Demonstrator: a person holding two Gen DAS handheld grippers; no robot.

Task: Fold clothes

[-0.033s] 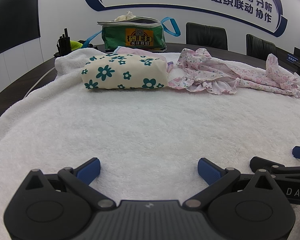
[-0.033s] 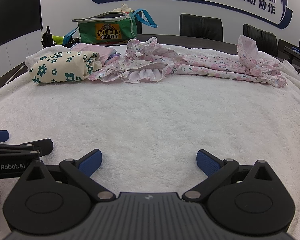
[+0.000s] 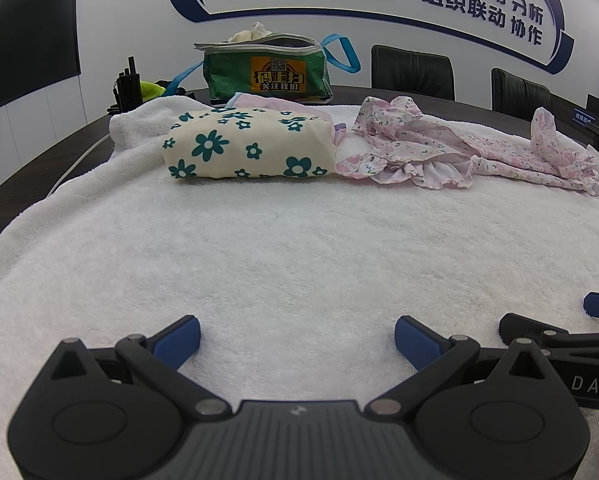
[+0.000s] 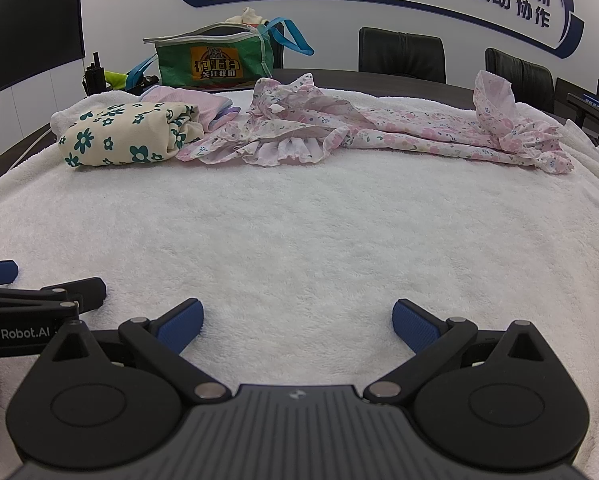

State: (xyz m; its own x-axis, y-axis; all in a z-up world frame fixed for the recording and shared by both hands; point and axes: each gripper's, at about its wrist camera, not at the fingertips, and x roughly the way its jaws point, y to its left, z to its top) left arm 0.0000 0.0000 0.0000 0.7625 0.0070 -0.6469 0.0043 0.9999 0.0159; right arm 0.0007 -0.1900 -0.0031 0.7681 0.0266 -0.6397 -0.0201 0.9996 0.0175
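Observation:
A crumpled pink floral garment (image 3: 439, 148) (image 4: 379, 128) lies stretched across the far right of the white fleece blanket (image 3: 299, 248) (image 4: 299, 220). To its left sits a folded cream garment with teal flowers (image 3: 251, 148) (image 4: 115, 136), with a folded pink piece (image 3: 267, 102) (image 4: 183, 100) behind it. My left gripper (image 3: 297, 340) and right gripper (image 4: 297, 322) hover side by side over the near blanket. Both are open, nothing is between their fingers, and both are well short of the clothes. Each shows at the edge of the other's view.
A green zip bag with blue straps (image 3: 267, 70) (image 4: 215, 60) stands on the dark table behind the clothes. A black radio (image 3: 129, 84) stands at the far left. Black chairs (image 3: 413, 70) line the wall. The blanket's left edge drops to bare table (image 3: 27, 176).

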